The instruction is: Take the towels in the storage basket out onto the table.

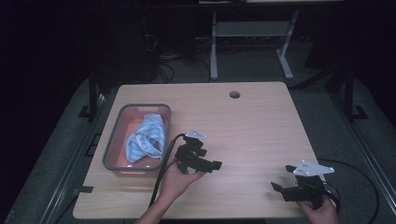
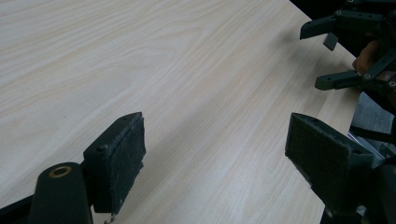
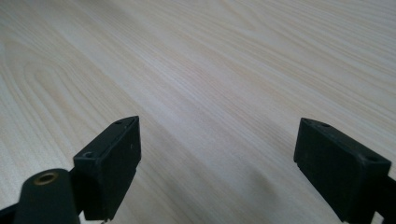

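While both of your tools hang over bare wood, the work's object sits apart from them: the light blue striped cloth (image 1: 146, 138) lies crumpled inside the grey bin (image 1: 112, 142) with the reddish floor, at the left edge of the table (image 1: 252, 126). Your left hand-held gripper (image 1: 215, 164) is just to the right of that bin, held low over the table and pointing toward the right, away from the cloth; in the left gripper view its jaws stand spread wide with only wood grain between them. Your right hand-held gripper (image 1: 276, 187) is near the front right corner, well apart from the bin, pointing left, and in the right gripper view its jaws are likewise spread with nothing between them. The left gripper view also catches the right tool farther off (image 2: 348, 51), open too.

As I judge it, nothing is being gripped or carried at this moment, and whether the cloth is about to come out of the bin or is already where it belongs cannot be read from how things lie. If the cloth is next, turn your left tool back toward the bin, bring it over the rim, lower onto a raised fold and close there. Watch the trailing cable by the bin wall so it does not snag.
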`<action>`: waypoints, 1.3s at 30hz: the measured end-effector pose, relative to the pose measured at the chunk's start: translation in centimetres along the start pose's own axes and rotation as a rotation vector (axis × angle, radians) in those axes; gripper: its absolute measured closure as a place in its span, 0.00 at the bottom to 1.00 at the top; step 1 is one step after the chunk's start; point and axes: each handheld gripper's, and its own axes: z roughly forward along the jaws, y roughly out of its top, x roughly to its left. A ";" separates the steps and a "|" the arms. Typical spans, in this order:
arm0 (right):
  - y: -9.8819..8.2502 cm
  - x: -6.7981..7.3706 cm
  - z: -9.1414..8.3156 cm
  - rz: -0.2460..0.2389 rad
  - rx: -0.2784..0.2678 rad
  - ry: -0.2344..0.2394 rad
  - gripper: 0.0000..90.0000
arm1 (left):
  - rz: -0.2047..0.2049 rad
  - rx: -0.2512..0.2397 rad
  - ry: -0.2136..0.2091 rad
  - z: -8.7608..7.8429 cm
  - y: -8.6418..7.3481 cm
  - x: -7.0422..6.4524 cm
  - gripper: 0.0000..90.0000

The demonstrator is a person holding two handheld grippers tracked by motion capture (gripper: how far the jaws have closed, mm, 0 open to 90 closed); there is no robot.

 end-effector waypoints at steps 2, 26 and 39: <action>0.0 0.0 -0.1 0.005 0.001 -0.001 0.16 | 0.000 0.001 0.002 -0.1 0.1 0.1 0.21; -0.2 -0.7 -0.5 0.016 -0.010 -0.015 0.16 | -0.025 -0.008 0.003 -2.8 1.9 1.8 0.21; -0.1 -0.6 -0.5 0.019 -0.006 -0.013 0.16 | -0.039 -0.013 0.033 -4.9 2.3 3.0 0.22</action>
